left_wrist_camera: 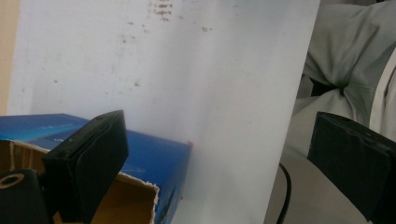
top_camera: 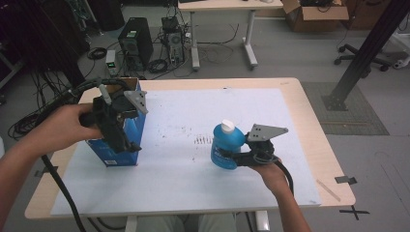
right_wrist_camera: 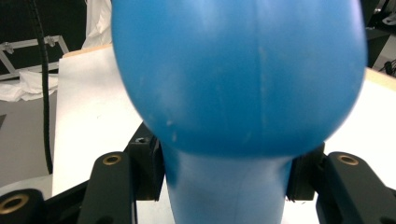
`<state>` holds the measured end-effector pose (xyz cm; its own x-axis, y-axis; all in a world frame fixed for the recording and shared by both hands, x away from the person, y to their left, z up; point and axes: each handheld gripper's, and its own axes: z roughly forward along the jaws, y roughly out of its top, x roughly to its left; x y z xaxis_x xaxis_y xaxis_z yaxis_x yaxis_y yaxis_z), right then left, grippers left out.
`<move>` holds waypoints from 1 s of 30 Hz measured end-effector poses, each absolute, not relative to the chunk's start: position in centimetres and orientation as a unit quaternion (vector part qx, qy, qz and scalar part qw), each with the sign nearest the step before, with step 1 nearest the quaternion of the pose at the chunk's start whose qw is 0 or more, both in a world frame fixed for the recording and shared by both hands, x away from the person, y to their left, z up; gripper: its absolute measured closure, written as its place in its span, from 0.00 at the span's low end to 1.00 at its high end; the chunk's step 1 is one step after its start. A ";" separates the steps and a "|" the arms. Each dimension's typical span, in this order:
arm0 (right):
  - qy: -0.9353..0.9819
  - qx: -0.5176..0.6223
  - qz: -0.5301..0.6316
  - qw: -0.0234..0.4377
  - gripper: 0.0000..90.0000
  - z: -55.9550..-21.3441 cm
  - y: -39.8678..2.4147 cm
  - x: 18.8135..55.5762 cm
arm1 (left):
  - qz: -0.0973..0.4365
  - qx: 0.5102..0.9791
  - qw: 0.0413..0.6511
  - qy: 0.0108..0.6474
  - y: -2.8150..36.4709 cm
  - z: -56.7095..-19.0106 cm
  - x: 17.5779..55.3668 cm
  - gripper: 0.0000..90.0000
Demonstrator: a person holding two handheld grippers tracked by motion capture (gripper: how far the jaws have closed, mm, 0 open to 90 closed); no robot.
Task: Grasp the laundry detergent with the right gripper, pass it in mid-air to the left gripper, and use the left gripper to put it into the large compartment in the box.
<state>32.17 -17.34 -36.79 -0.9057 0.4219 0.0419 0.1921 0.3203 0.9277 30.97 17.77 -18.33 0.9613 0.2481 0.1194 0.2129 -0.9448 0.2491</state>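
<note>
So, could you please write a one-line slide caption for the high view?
Right gripper grips a blue bottle on the white mat while the left gripper hangs over an open blue box.

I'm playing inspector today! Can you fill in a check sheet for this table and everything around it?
Surface: white mat on a wooden table, with dark specks.
Job's things: blue bottle, white cap; open blue box.
Clutter: nothing seen.
Grippers: right gripper clamped on the bottle's narrow part; left gripper open, at the box's open top.
Cables: one trails from each gripper.
Surroundings: computer tower, second table, cardboard box, office chair base.
</note>
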 end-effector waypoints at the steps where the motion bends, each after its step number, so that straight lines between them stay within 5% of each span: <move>1: 0.807 0.188 0.550 0.105 0.48 -36.4 -17.5 32.2 | 0.076 0.983 0.118 0.116 17.6 -18.2 31.0 0.06; 30: 0.841 0.090 0.532 0.035 0.48 -28.5 -18.9 33.3 | 0.080 0.985 0.134 0.068 11.0 -13.6 32.0 0.06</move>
